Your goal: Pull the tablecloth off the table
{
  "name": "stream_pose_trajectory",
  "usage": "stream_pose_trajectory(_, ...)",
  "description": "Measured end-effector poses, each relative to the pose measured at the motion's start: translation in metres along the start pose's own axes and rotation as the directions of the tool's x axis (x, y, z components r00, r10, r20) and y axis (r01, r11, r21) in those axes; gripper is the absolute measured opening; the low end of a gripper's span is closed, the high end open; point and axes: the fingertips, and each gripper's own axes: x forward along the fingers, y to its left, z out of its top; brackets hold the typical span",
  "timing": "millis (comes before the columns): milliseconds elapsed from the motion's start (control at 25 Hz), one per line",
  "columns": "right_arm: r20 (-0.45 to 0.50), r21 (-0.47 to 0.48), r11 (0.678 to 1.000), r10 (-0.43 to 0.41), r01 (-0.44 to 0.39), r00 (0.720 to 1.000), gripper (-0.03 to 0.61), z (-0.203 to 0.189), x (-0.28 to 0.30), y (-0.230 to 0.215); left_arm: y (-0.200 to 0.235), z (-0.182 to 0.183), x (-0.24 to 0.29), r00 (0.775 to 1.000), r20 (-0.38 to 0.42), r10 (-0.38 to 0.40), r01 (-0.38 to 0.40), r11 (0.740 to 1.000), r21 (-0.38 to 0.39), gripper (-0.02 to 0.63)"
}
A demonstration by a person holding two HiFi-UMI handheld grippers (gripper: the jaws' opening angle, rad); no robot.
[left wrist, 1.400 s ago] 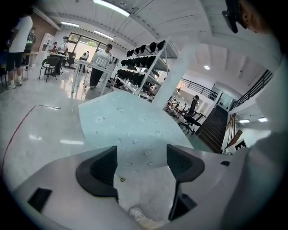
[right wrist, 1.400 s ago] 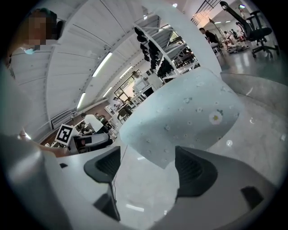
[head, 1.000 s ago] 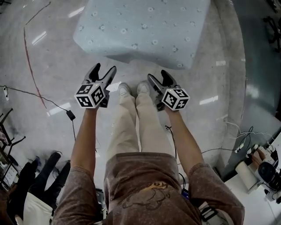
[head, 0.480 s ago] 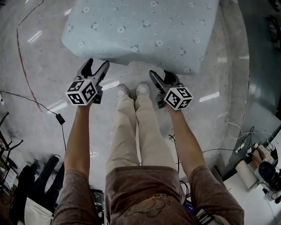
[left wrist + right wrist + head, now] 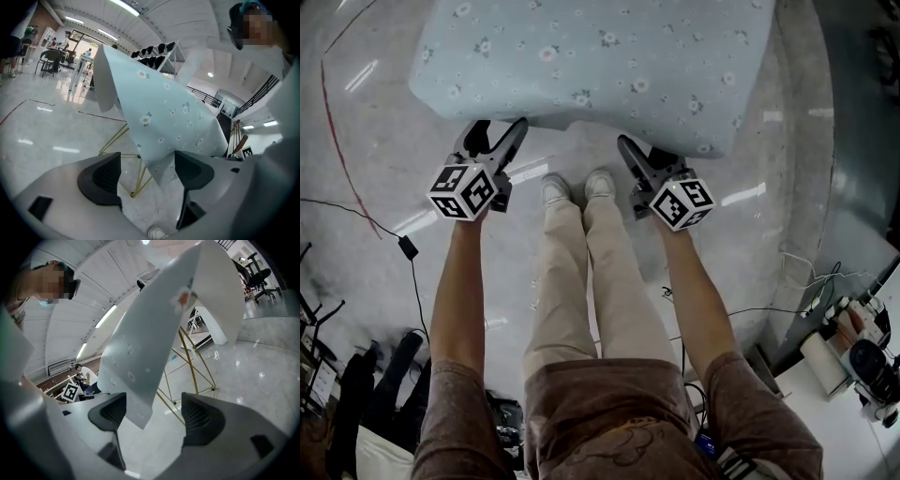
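A pale blue tablecloth [image 5: 600, 56] with small flowers covers the table at the top of the head view, and its near edge hangs down. My left gripper [image 5: 495, 133] is open at the cloth's near left corner. In the left gripper view that hanging corner [image 5: 159, 122] drops between the open jaws [image 5: 147, 173], close to the right one. My right gripper [image 5: 642, 155] is open under the near edge further right. In the right gripper view a cloth corner [image 5: 150, 343] hangs between the jaws [image 5: 154, 416], near the left one. Thin gold table legs [image 5: 136, 173] show beneath.
The person's shoes [image 5: 577, 186] stand between the two grippers on the glossy floor. A black cable with a plug [image 5: 403, 246] and a red line [image 5: 333, 122] cross the floor at left. A bench with equipment [image 5: 862, 356] sits at lower right.
Both grippers have moved forward to the cloth's near edge, and the table has come closer in the head view. The jaws have stayed open.
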Motion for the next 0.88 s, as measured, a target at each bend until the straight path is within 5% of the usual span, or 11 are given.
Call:
stream_pose_trajectory(320, 0.012, -0.016, 0.999, 0.028, -0.028, 1.0, 0.295, 0.004, 0.005, 0.004, 0.001, 0.001, 0.014, 0.998, 0.021, -0.067, 0.067, 0.998, -0.018, 0.346)
stream_pose_trajectory(600, 0.035, -0.014, 0.998, 0.07, -0.069, 0.997, 0.178, 0.008, 0.005, 0.017, -0.015, 0.01, 0.011, 0.986, 0.062, -0.158, 0.161, 0.986, -0.049, 0.342)
stream_pose_trajectory(880, 0.02, 0.0, 0.996, 0.087, -0.087, 0.996, 0.09, 0.004, -0.004, 0.026, -0.024, 0.014, 0.002, 0.979, 0.116, -0.167, 0.18, 0.977, -0.113, 0.212)
